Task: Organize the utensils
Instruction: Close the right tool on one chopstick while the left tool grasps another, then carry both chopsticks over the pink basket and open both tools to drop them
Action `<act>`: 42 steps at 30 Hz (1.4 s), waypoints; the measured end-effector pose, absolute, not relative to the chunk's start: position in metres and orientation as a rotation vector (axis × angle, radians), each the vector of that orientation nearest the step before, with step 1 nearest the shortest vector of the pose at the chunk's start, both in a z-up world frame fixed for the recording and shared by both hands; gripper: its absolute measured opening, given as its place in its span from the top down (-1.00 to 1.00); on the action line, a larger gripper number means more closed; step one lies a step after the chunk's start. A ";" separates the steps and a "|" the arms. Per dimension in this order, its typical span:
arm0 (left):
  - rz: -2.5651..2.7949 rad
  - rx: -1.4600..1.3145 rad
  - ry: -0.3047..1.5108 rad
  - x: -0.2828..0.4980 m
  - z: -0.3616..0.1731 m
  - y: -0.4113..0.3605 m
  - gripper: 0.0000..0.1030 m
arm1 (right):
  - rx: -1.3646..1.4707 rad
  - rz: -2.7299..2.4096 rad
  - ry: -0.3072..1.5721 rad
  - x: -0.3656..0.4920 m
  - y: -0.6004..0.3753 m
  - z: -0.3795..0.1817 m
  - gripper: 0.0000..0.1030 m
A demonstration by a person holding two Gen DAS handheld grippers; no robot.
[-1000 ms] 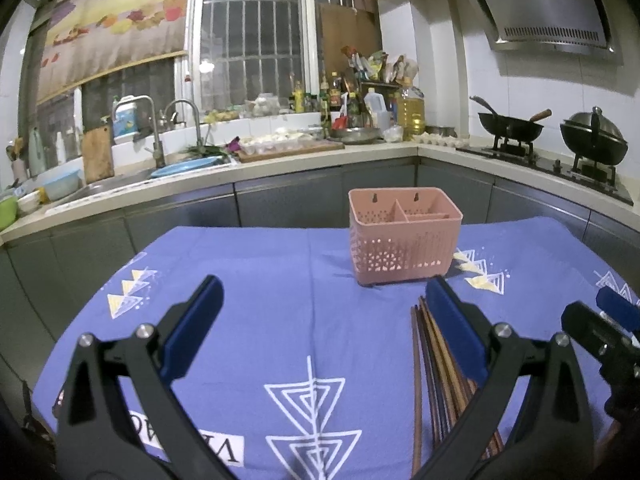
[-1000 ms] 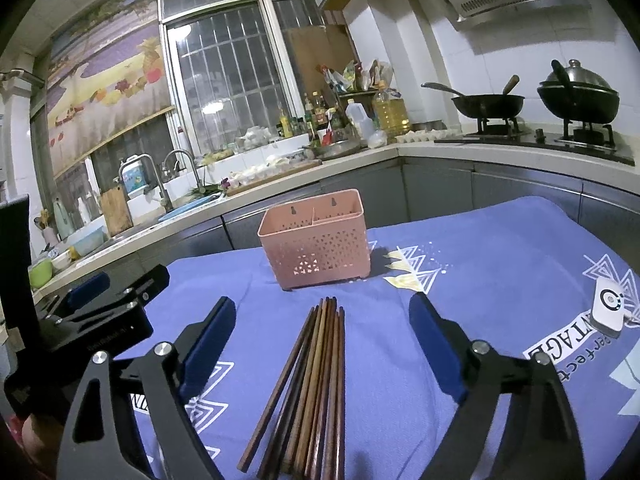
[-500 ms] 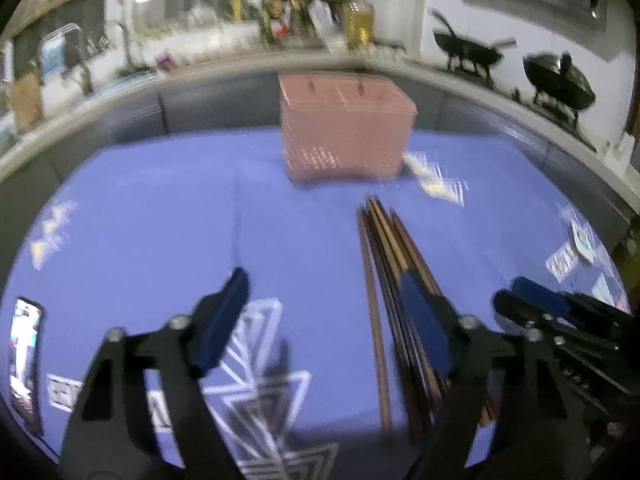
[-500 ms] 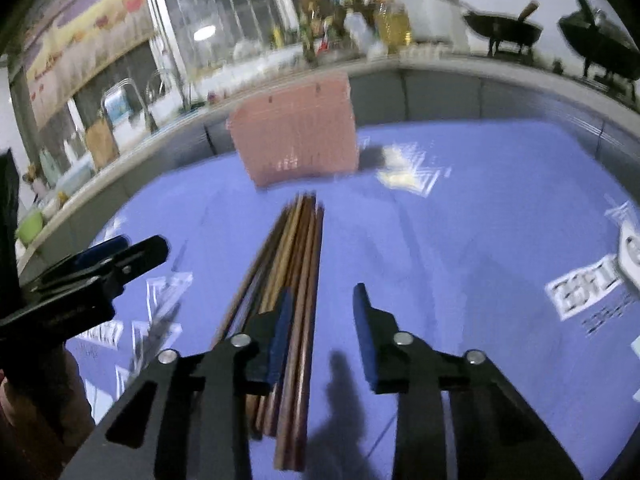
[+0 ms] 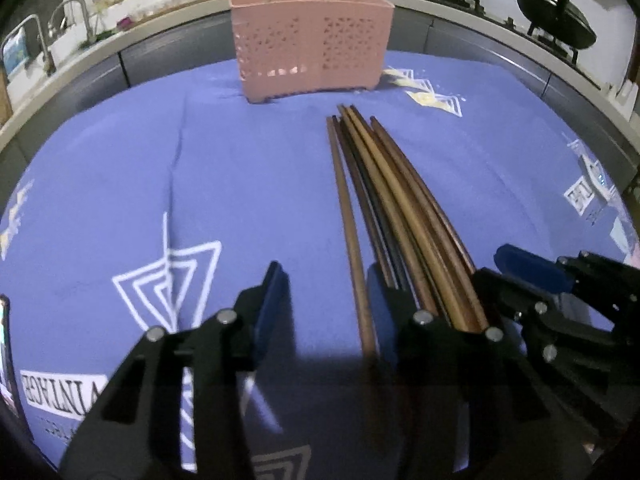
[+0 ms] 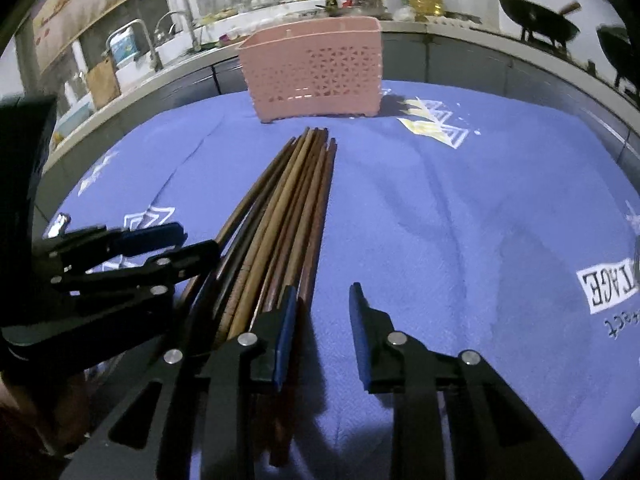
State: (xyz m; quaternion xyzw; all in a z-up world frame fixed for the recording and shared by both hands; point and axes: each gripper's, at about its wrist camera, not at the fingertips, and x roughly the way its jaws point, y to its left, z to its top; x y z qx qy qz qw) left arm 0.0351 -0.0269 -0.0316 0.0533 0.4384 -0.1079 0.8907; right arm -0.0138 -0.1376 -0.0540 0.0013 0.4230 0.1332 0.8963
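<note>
Left wrist view: the left hand-held gripper (image 5: 326, 300) hangs low over the blue worktop (image 5: 248, 168), released, its jaws straddling one stray chopstick (image 5: 348, 224) beside the chopstick bundle (image 5: 404, 208). The pink caddy (image 5: 310, 40) stands beyond, apparently unfilled.

Right wrist view: the right hand-held gripper (image 6: 322, 320) is released too, one finger touching the bundle's near ends. This looks like the pickup step; next, closing on chopsticks and lifting toward the caddy.
</note>
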 end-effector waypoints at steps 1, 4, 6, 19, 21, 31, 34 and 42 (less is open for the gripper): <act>-0.219 0.121 0.907 0.035 -0.032 -0.028 0.19 | -0.019 0.271 0.880 -0.014 -0.134 -0.055 0.46; -0.213 0.159 0.882 0.038 -0.033 -0.038 0.46 | -0.038 0.266 0.873 -0.010 -0.134 -0.055 0.57; -0.234 0.170 0.878 0.039 -0.033 -0.039 0.87 | -0.033 0.259 0.874 -0.008 -0.139 -0.055 0.75; -0.256 0.234 0.912 0.068 -0.030 -0.015 0.82 | -0.094 0.327 0.970 0.045 -0.147 -0.048 0.79; -0.256 0.275 0.906 0.088 -0.028 -0.020 0.74 | -0.092 0.369 1.010 0.071 -0.141 -0.045 0.79; -0.338 0.139 0.923 0.153 -0.025 -0.018 0.91 | 0.003 0.490 1.113 0.150 -0.135 -0.039 0.90; -0.389 0.067 0.864 0.145 -0.005 -0.009 0.91 | 0.104 0.533 1.008 0.137 -0.152 -0.015 0.90; -0.478 -0.060 0.523 0.100 0.119 0.015 0.91 | 0.207 0.601 0.606 0.094 -0.176 0.085 0.90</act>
